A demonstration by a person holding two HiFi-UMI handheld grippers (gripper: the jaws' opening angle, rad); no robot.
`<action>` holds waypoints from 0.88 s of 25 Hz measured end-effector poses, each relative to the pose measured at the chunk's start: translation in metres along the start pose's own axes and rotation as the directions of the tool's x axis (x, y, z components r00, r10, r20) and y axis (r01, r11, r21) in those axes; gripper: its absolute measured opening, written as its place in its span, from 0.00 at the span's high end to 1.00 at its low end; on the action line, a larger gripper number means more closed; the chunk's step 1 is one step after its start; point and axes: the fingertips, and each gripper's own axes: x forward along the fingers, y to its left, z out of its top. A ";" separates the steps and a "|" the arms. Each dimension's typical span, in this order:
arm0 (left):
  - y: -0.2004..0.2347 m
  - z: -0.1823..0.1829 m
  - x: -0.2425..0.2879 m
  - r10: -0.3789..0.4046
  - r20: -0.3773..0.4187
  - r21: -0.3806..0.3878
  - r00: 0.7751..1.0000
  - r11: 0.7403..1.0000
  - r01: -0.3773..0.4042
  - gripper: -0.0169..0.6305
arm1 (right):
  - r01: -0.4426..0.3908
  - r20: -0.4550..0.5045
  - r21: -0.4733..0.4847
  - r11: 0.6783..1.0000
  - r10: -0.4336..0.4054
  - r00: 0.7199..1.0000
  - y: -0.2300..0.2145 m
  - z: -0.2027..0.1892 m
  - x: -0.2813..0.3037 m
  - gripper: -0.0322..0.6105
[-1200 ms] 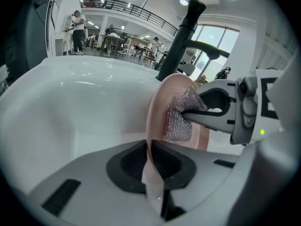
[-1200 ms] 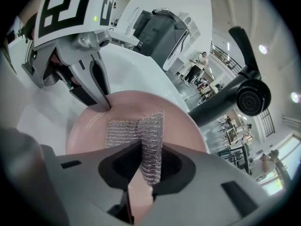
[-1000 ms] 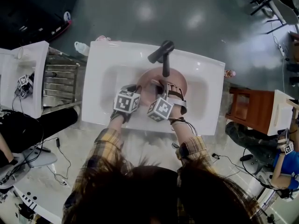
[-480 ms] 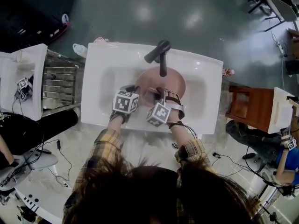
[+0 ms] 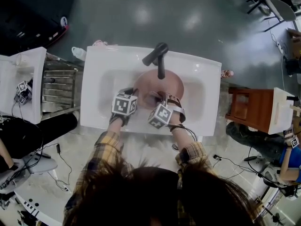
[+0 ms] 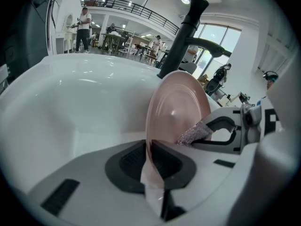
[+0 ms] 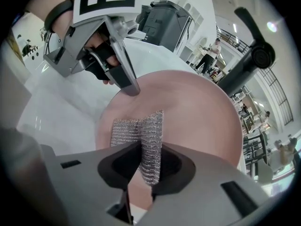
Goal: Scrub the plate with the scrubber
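Clamping plate rim in my left gripper keeps it tilted mid-sink under faucet, face exposed; my right gripper squeezes folded scrubber, mesh against that face.

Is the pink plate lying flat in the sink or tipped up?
Tipped up: the left hand-held gripper clamps the plate by its rim, slanted in the sink.
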 end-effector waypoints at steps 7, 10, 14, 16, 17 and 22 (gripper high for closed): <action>0.005 -0.004 -0.001 -0.013 0.000 -0.075 1.000 0.997 0.013 0.93 | -0.003 -0.002 0.107 0.994 0.003 1.000 -0.010 -0.009 -0.010 0.81; 0.006 -0.004 -0.002 -0.011 0.000 -0.079 1.000 0.997 0.010 0.93 | 0.014 0.001 0.138 0.990 -0.015 1.000 -0.020 -0.012 -0.016 0.81; 0.008 -0.005 -0.003 -0.007 -0.001 -0.072 1.000 0.997 0.006 0.91 | 0.042 0.006 0.190 0.981 -0.044 0.999 -0.038 -0.017 -0.023 0.81; 0.010 -0.004 -0.005 -0.003 0.001 -0.070 1.000 0.998 0.003 0.87 | 0.077 0.009 0.211 0.974 -0.081 0.997 -0.054 -0.019 -0.028 0.81; 0.011 -0.004 -0.006 -0.001 0.003 -0.067 1.000 0.998 0.001 0.84 | 0.094 0.012 0.222 0.971 -0.099 0.995 -0.062 -0.019 -0.031 0.81; 0.016 -0.002 -0.018 0.021 0.028 -0.049 0.999 0.999 -0.019 0.78 | 0.156 0.030 0.270 0.950 -0.170 0.985 -0.094 -0.018 -0.049 0.81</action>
